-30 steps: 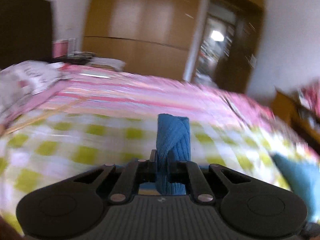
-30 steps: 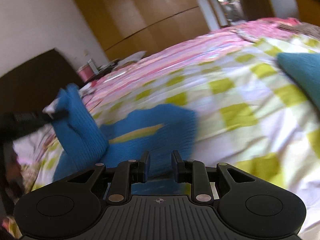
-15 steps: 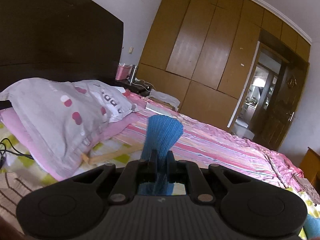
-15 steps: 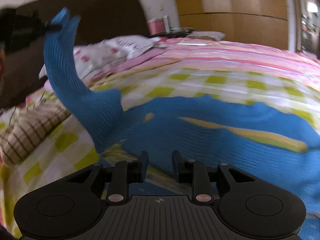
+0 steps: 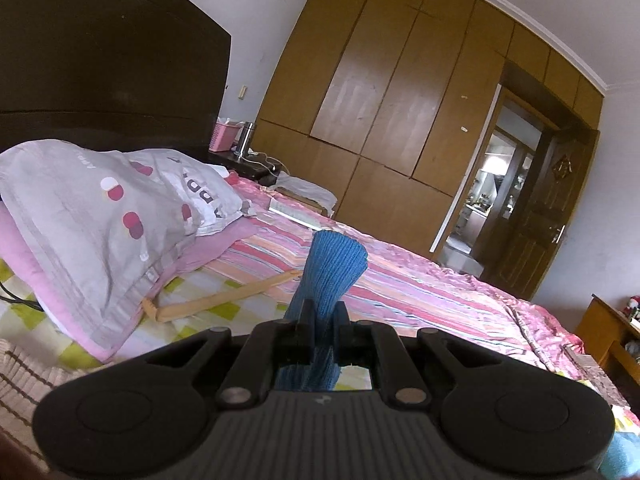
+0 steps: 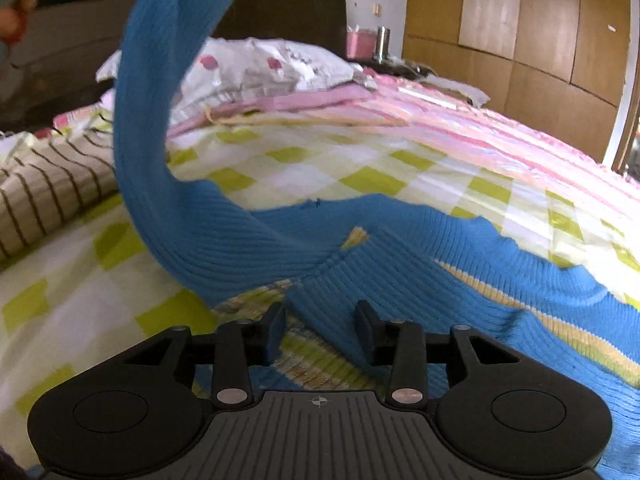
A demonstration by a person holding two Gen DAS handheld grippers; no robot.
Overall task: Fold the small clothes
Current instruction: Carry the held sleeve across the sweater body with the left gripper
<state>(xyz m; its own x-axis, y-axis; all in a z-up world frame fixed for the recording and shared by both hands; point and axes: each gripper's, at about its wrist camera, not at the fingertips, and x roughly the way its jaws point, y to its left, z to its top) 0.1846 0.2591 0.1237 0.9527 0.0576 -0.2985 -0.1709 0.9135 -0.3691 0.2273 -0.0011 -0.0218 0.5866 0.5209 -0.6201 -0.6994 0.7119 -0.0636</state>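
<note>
Blue ribbed knitwear, a small sweater (image 6: 400, 264) with a yellow stripe, lies spread on the green-and-white checked bedspread (image 6: 360, 176), while one sleeve (image 5: 332, 272) is lifted high off it. The left gripper (image 5: 323, 324) is clamped tight on that sleeve's cuff end, whose fabric bunches between the two fingers and fans out above them; in the right wrist view the same sleeve rises in a curve from the sweater body to the top left corner, where the tool holding it is mostly cut off by the frame and only a dark edge and a blurred bit of a hand (image 6: 16, 12) show. The right gripper (image 6: 320, 328) hovers low at the near edge of the sweater, its jaws opening, with a fold of the blue knit running between the fingers; the pads do not appear to press on it, though the right finger partly hides where cloth and pad meet. The sweater's far right end runs out of the frame. Left of the sweater lies a beige garment (image 6: 52, 184) with dark stripes, only partly visible. Beyond the sweater are a grey pillow (image 5: 104, 216) with red dots, a pink striped quilt (image 5: 400, 280), a dark headboard (image 5: 100, 60) and a wooden wardrobe (image 5: 400, 100).
</note>
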